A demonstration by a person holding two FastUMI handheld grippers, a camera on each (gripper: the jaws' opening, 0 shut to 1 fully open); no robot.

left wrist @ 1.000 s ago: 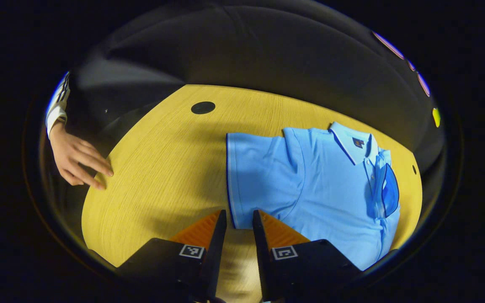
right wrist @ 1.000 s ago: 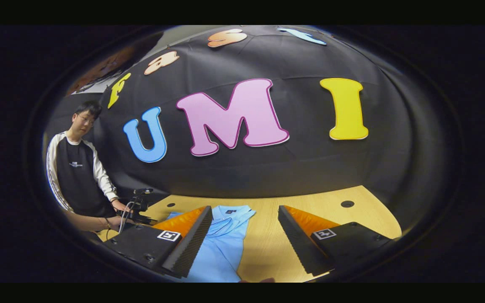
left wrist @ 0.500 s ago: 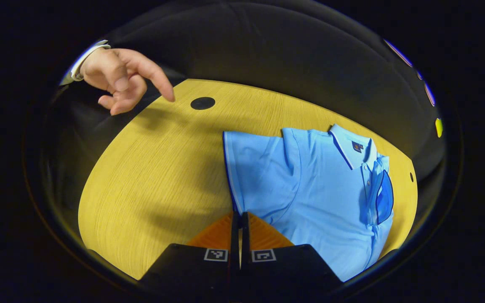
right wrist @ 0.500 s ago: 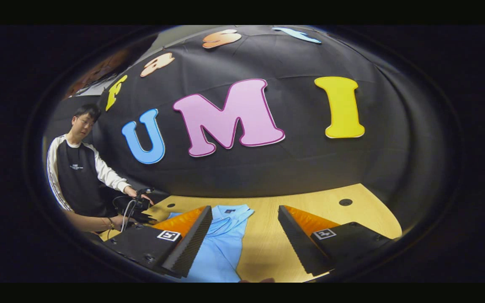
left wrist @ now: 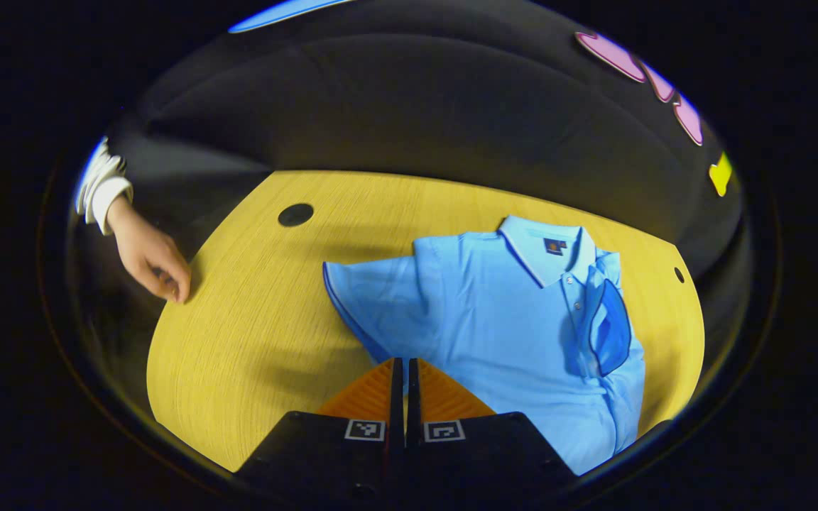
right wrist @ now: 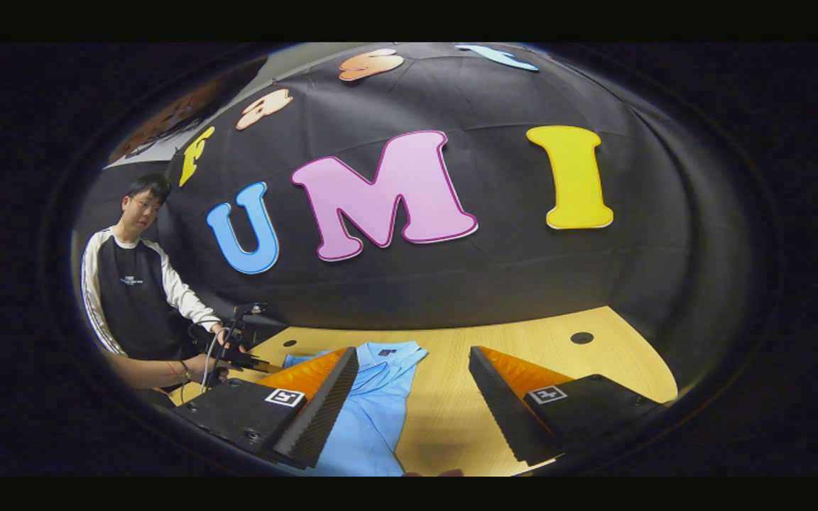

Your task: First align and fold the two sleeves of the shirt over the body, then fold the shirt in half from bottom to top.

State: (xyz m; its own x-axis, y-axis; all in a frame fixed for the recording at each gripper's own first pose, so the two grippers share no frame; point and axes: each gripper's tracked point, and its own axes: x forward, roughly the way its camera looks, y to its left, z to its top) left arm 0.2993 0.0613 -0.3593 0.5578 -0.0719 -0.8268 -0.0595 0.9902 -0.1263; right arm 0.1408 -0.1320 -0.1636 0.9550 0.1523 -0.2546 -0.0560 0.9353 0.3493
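A light blue polo shirt (left wrist: 501,333) lies flat on the yellow wooden table (left wrist: 253,333), collar toward the far side. One sleeve (left wrist: 611,326) lies folded over the body, its darker inside showing. The other sleeve (left wrist: 373,291) spreads out to the left, and its near hem corner runs up into my left gripper (left wrist: 400,365), which is shut on it. My right gripper (right wrist: 412,397) is open above the table, nothing between its fingers. In the right gripper view the shirt (right wrist: 373,411) shows partly behind one finger (right wrist: 320,411).
A person (right wrist: 132,298) stands at the table's far left end, one hand (left wrist: 150,255) resting at the table's edge. Small dark round holes (left wrist: 295,214) (right wrist: 581,338) sit in the tabletop. Bare wood lies left of the shirt.
My left gripper closed on the spread sleeve's hem corner and has drawn that corner toward itself. The hand at the table's edge rose and came back down. The right gripper stayed open and barely moved.
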